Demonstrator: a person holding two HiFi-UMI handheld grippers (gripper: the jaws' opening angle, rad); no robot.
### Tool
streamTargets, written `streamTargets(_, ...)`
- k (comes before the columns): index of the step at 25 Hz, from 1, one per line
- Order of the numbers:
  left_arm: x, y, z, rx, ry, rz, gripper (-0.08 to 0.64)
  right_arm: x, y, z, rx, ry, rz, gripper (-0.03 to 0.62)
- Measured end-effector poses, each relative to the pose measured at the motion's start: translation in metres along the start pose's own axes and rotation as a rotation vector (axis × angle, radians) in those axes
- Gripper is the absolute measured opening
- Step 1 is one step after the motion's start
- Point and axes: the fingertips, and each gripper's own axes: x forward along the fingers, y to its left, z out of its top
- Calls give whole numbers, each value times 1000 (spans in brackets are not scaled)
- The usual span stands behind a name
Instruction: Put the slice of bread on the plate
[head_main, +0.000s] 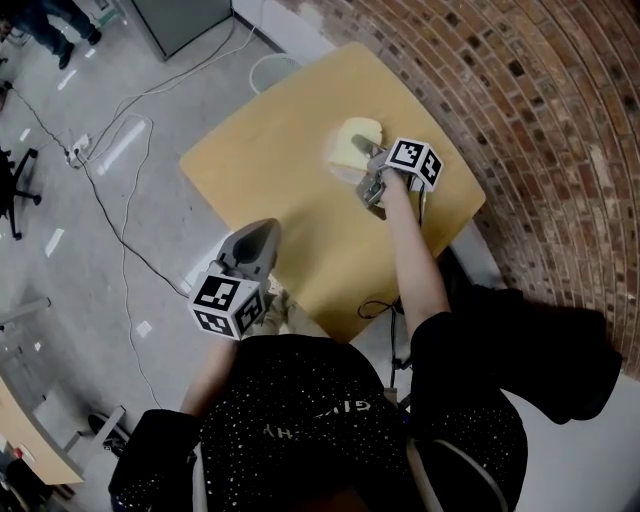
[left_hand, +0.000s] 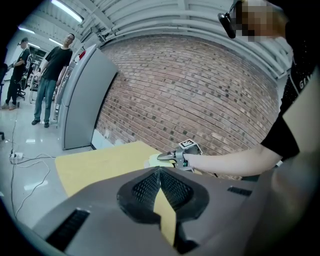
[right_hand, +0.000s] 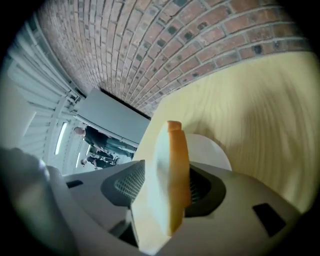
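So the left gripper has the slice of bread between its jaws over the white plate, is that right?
No, it is the right gripper that has the slice of bread between its jaws over the white plate, as the right gripper view shows. The left gripper has its jaws together on nothing.

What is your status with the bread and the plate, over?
Left tongs shut, empty. Right tongs open, bread slice on edge between them, over plate. Nothing in the way.
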Motion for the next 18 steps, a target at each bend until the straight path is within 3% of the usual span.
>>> streamTargets(3, 1, -1, 0, 1, -3, -3, 9, -3, 2, -3, -105, 5, -59, 229)
streamTargets(11, -1, -11, 0, -1, -6, -26, 9, -19, 1, -13, -545, 7, -317, 299)
streamTargets(18, -8, -15, -3, 12, -5, -44, 9, -45, -9, -26, -583, -14, -363, 310)
